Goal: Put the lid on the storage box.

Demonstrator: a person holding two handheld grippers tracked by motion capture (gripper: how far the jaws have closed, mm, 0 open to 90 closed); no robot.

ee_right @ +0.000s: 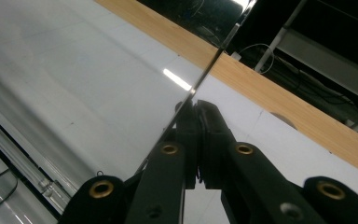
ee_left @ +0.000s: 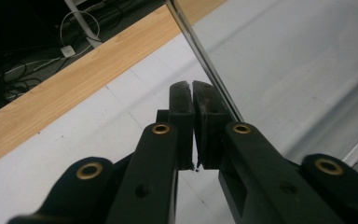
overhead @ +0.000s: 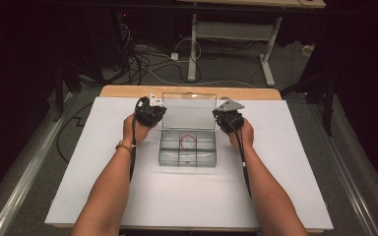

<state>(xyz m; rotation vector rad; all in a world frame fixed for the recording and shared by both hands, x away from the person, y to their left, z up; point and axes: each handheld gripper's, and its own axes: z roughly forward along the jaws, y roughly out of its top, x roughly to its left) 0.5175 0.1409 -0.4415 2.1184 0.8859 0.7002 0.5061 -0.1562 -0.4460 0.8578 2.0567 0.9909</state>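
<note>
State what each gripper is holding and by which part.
Both hold the raised clear plastic lid of the compartmented clear box: the left gripper is shut on its left side edge, the right gripper on its right side edge.

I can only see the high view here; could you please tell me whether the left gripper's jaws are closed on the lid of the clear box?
Observer: No. In the left gripper view, the left gripper has its jaws shut against each other, and the edge of the lid runs past the outer side of one jaw.
Operator: Thank you. And the right gripper?
Observer: Much the same. The right gripper is shut with nothing between its jaws, and the lid's edge passes along the outside of one of them.
</note>
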